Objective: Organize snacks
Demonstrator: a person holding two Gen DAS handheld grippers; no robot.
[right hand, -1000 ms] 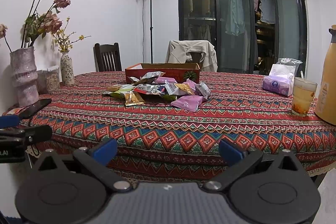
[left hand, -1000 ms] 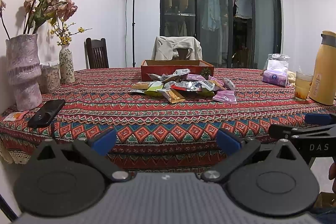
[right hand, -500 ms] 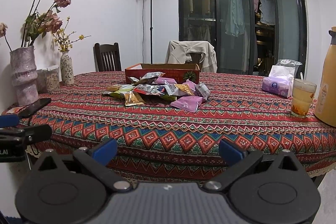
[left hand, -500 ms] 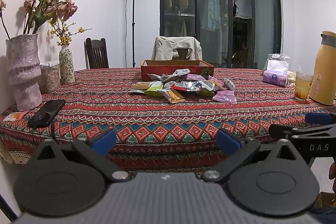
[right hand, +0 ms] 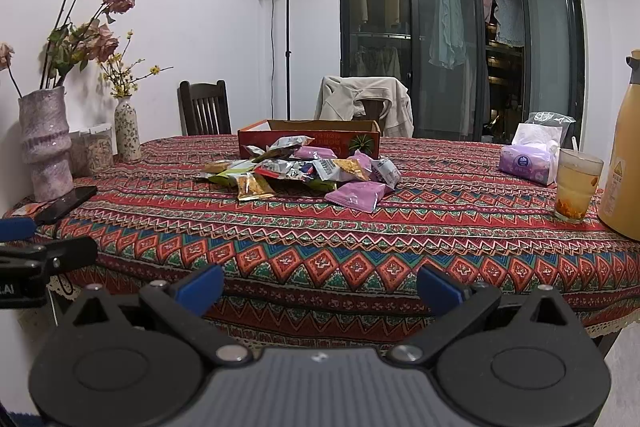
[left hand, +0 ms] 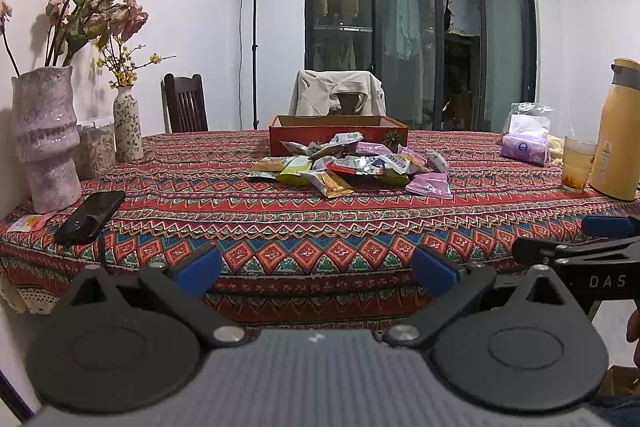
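A pile of snack packets (left hand: 348, 169) lies mid-table on the patterned cloth, in front of an open red cardboard box (left hand: 338, 133). The pile (right hand: 304, 173) and box (right hand: 308, 141) also show in the right wrist view, with a purple packet (right hand: 358, 195) nearest. My left gripper (left hand: 316, 269) is open and empty, held off the table's near edge. My right gripper (right hand: 320, 287) is open and empty too, just off the near edge; it shows at the right of the left wrist view (left hand: 576, 251).
A black phone (left hand: 90, 211) and a tall vase (left hand: 46, 139) with dried flowers stand at the left. A glass of drink (right hand: 576, 187), a yellow thermos (right hand: 624, 155) and a tissue pack (right hand: 528, 167) stand at the right. Chairs are behind the table.
The right gripper has crept slightly forward and up toward the table. The left gripper has not visibly moved. Both stay open.
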